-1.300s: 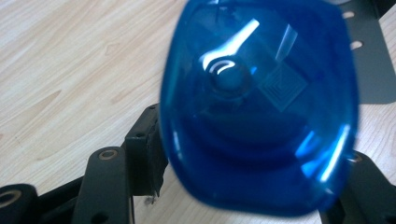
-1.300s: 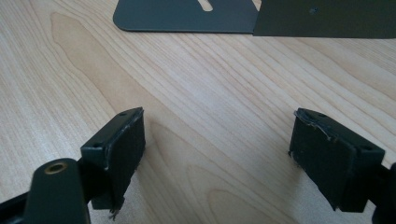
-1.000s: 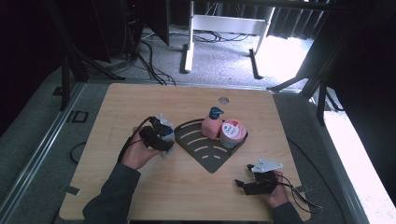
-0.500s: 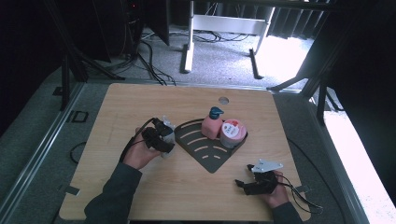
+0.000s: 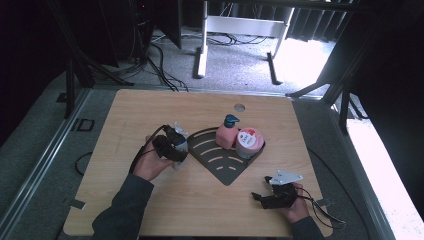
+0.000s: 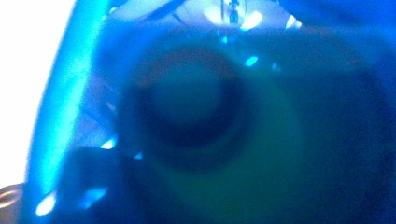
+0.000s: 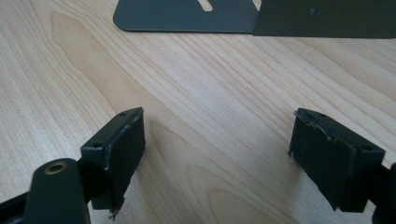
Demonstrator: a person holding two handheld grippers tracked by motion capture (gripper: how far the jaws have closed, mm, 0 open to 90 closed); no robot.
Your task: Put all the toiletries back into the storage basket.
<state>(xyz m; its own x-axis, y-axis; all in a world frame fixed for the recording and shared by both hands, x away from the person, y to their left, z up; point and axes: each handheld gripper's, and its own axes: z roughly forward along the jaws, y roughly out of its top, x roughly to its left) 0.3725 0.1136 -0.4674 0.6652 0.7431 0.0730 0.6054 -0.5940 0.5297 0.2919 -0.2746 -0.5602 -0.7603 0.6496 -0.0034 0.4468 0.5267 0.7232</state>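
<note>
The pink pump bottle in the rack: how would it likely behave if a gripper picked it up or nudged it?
The pump bottle stands upright and narrows to a teal pump head, so a high push might tip it. It looks like rigid plastic, probably stiff under the pads. The rack wall and the jar beside it would likely check sliding.

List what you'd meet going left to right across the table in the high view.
Left gripper holding a translucent object → dark corner rack → pink pump bottle → round pink container → right gripper.
</note>
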